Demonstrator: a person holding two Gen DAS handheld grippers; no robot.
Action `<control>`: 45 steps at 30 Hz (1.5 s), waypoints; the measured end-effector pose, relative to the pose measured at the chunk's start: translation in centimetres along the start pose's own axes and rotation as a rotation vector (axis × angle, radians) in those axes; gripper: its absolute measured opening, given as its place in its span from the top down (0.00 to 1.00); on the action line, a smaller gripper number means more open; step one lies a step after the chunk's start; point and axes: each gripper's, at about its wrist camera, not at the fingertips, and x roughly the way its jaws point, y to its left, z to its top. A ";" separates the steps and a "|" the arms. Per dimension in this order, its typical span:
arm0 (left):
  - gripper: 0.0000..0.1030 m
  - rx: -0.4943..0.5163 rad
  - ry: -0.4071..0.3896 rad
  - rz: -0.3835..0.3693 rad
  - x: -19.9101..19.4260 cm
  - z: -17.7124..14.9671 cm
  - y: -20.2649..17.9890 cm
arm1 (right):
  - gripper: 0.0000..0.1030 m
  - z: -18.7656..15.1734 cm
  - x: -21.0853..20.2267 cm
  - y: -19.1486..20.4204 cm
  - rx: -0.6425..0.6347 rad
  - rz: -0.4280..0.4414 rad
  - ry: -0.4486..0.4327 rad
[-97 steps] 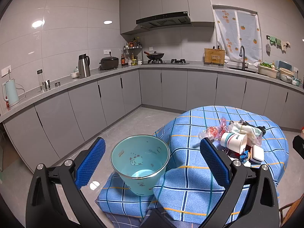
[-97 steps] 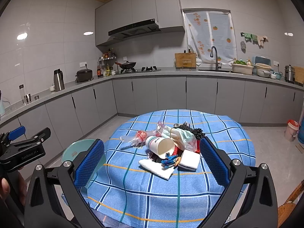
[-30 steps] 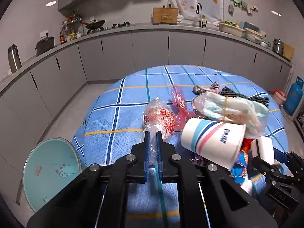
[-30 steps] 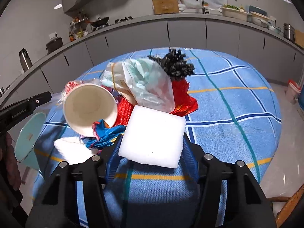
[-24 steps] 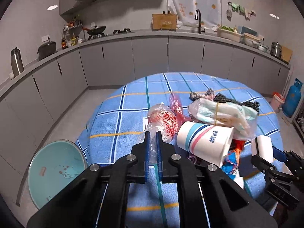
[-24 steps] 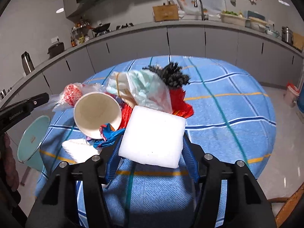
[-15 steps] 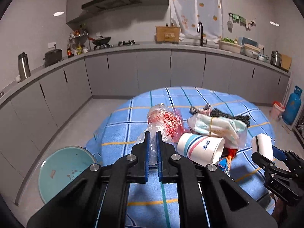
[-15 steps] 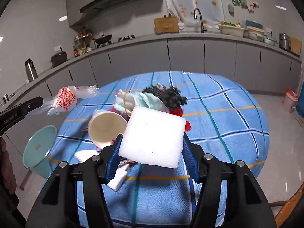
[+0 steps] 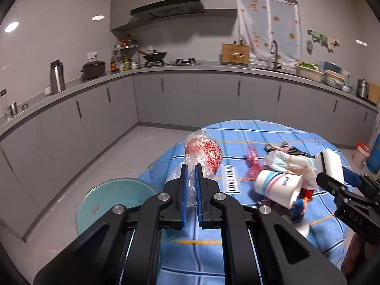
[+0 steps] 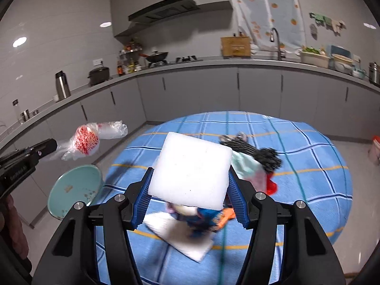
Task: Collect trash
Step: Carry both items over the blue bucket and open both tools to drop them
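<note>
My left gripper (image 9: 192, 166) is shut on a clear plastic bag with red print (image 9: 204, 152) and holds it in the air above the table's left edge; the bag also shows in the right wrist view (image 10: 86, 140). My right gripper (image 10: 190, 180) is shut on a white foam block (image 10: 190, 171), lifted above the trash pile; the block also shows in the left wrist view (image 9: 331, 163). The teal bin (image 9: 114, 197) stands on the floor left of the table, also in the right wrist view (image 10: 74, 187). A striped paper cup (image 9: 277, 187) lies on its side in the pile.
The round table has a blue checked cloth (image 10: 308, 166). On it lie a pale bag (image 9: 292, 163), a black bundle (image 10: 256, 149), a pink wrapper (image 9: 253, 163), a white tissue (image 10: 182, 239) and a "LOVE" label (image 9: 231, 179). Grey cabinets (image 9: 213, 99) line the walls.
Both grippers have lifted and pulled back from the table. The bag and the foam block have risen off the pile with them. The bin has come closer under the left gripper.
</note>
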 end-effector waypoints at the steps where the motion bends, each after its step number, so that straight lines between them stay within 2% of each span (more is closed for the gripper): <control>1: 0.93 -0.004 0.000 0.009 0.0 -0.1 0.4 | 0.43 0.1 0.2 0.4 -0.006 0.010 0.003; 14: 0.93 -0.111 0.002 0.167 -0.7 -0.7 7.9 | 0.42 2.3 3.4 7.7 -0.097 0.164 0.017; 23: 0.93 -0.158 0.028 0.246 -0.6 -1.6 11.3 | 0.42 3.4 5.9 12.6 -0.156 0.258 0.037; 35: 0.93 -0.213 0.085 0.303 1.2 -3.8 14.8 | 0.42 3.0 9.5 19.2 -0.221 0.364 0.097; 45: 0.93 -0.250 0.164 0.317 4.1 -6.2 17.0 | 0.42 0.9 15.2 23.2 -0.257 0.420 0.212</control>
